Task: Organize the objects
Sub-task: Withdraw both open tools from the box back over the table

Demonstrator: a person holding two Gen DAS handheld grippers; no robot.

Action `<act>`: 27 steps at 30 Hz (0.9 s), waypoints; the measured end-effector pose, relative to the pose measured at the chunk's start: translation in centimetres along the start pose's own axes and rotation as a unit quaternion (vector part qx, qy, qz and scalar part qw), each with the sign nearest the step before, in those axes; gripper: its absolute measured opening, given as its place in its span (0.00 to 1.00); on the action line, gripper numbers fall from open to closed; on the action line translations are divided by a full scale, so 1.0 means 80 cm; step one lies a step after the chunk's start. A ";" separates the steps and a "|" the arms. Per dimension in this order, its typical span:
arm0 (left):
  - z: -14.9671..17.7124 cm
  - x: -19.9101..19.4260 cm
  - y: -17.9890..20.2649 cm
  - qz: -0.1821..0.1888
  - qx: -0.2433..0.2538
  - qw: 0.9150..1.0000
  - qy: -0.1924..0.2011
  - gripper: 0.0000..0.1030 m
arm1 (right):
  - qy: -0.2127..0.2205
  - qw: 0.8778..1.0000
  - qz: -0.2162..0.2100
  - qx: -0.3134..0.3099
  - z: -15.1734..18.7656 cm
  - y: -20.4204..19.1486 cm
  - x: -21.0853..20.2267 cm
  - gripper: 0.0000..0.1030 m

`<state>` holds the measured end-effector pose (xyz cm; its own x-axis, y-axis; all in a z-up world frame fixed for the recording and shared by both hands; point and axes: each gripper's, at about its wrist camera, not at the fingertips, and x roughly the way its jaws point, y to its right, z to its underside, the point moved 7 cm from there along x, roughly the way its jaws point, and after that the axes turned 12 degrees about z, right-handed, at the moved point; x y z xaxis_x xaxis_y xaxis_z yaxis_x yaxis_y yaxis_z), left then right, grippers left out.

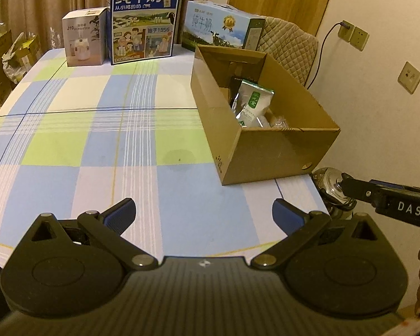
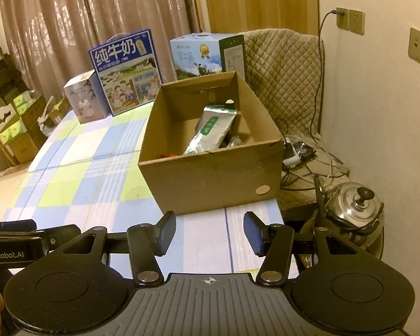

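both grippers hover low over the near edge of the desk (image 1: 98, 145), jaws spread and holding nothing: left gripper (image 1: 203, 212), right gripper (image 2: 210, 231). the cardboard box (image 2: 210, 176) sits at the desk's right side, already holding a silver-green pouch (image 2: 210, 131) and other items too dim to identify. the desk surface in front is bare; 3 cartons stand along the far edge. judgement: the step is between placements, possibly near completion. the next move calls for locating a remaining loose object before any reach.
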<state>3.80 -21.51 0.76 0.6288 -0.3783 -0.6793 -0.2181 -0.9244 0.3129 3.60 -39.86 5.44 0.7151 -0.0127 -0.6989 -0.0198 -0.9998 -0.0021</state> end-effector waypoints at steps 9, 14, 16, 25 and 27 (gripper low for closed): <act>0.001 0.003 -0.002 0.000 -0.006 1.000 0.001 0.99 | -0.007 1.000 -0.005 -0.005 0.003 -0.005 0.007 0.50; 0.002 0.006 -0.002 0.000 -0.004 1.000 0.000 0.99 | -0.009 1.000 -0.004 -0.008 0.005 -0.007 0.009 0.50; 0.002 0.006 -0.002 -0.001 -0.002 1.000 0.001 0.99 | -0.009 1.000 -0.005 -0.009 0.006 -0.008 0.009 0.50; 0.001 0.006 0.000 0.004 0.006 1.000 0.011 0.99 | -0.014 1.000 -0.004 -0.011 0.009 -0.011 0.012 0.50; 0.001 0.006 0.001 0.009 0.007 1.000 0.013 0.99 | -0.014 1.000 -0.004 -0.010 0.008 -0.010 0.012 0.50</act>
<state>4.01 -21.79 0.45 0.6446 -0.3929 -0.6558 -0.2396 -0.9184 0.3147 3.83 -39.02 4.28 0.6948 -0.0039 -0.7192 0.0010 -1.0000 0.0064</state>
